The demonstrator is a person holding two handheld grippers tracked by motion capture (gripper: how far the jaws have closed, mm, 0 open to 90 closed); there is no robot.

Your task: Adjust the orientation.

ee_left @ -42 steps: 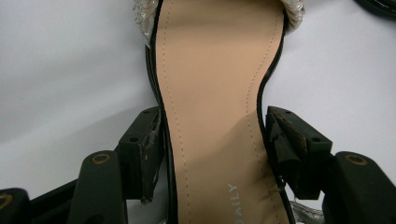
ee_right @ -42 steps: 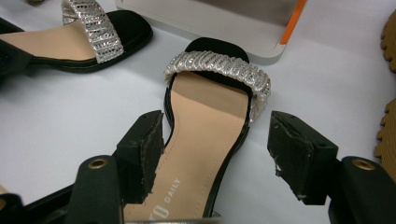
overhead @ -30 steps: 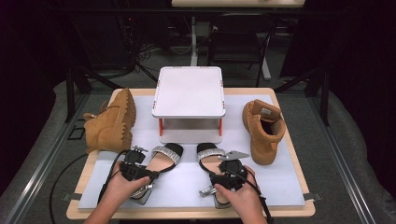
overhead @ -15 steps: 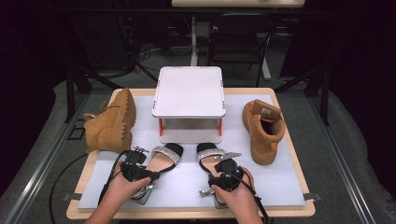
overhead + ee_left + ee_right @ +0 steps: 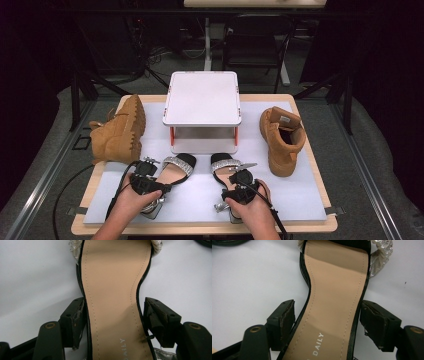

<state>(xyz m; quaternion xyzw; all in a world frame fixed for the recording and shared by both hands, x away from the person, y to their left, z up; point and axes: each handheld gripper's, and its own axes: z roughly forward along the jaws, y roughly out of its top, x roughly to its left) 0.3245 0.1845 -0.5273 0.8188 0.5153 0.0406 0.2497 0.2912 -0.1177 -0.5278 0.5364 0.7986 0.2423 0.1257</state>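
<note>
Left claw (image 5: 113,322) straddled the waist of the left sandal (image 5: 172,172), its jaws apart: the left pad lay against the black sole edge, while a sliver of pale worktop (image 5: 200,200) showed between the right pad and the shoe, so no clamp was made. That sandal lay flat on the worktop's near half, toe toward the white stand (image 5: 202,97), with a wide bare strip of pale mat between it and its mate. Its insole was smooth tan with a stitched border, its rim thin black, its toe strap a glittering silver band, cut off at the top of the left gripper view. The heel end was covered by the hand in the high view.

Right claw (image 5: 327,322) stood over the right sandal (image 5: 225,167), which lay just right of that bare strip, likewise toe toward the stand. Its jaws had just been opening and stood clear of the sole on both sides, with the narrow waist between them. Printed letters showed on this insole near the heel; the silver strap looked crinkled and foil-like.

On the far left a tan suede boot (image 5: 120,130) lay on its side at the worktop's edge, lugged sole up. On the far right another tan boot (image 5: 280,137) stood near the right edge, with open mat in front of it.
</note>
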